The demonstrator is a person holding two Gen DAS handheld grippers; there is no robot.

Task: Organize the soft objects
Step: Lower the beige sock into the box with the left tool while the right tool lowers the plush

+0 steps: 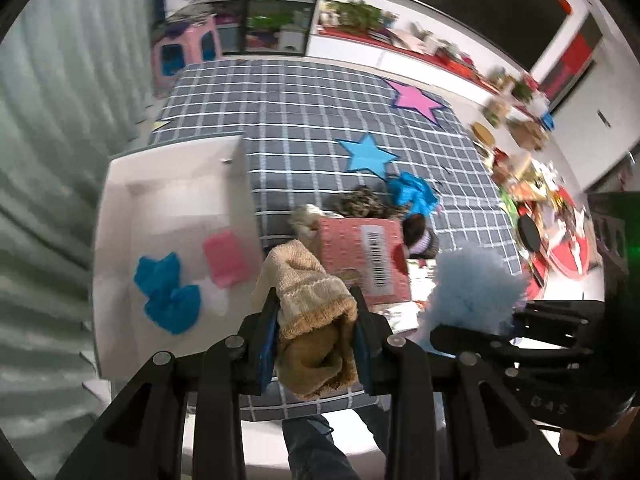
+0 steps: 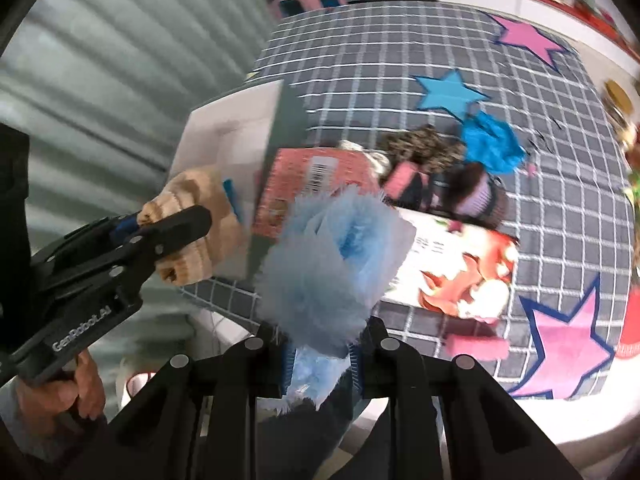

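- I had a tan knitted sock (image 1: 310, 308), bunched and folded, clamped in my left gripper (image 1: 316, 344) over the near edge of the checked mat.
- I held a fluffy pale-blue sock (image 2: 332, 264) upright in my right gripper (image 2: 320, 364), just right of the tan one.
- In the white box (image 1: 120, 208) at left lay two bright blue socks (image 1: 166, 292) and a pink one (image 1: 226, 258).
- Farther off I saw a leopard-print piece (image 1: 362, 202), another blue piece (image 1: 414, 194) and a dark striped sock (image 1: 422, 238), clustered together.

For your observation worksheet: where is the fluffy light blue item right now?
The fluffy light blue item is clamped in the right tongs, held above the near edge of the checked mat, right of the tan knitted sock.
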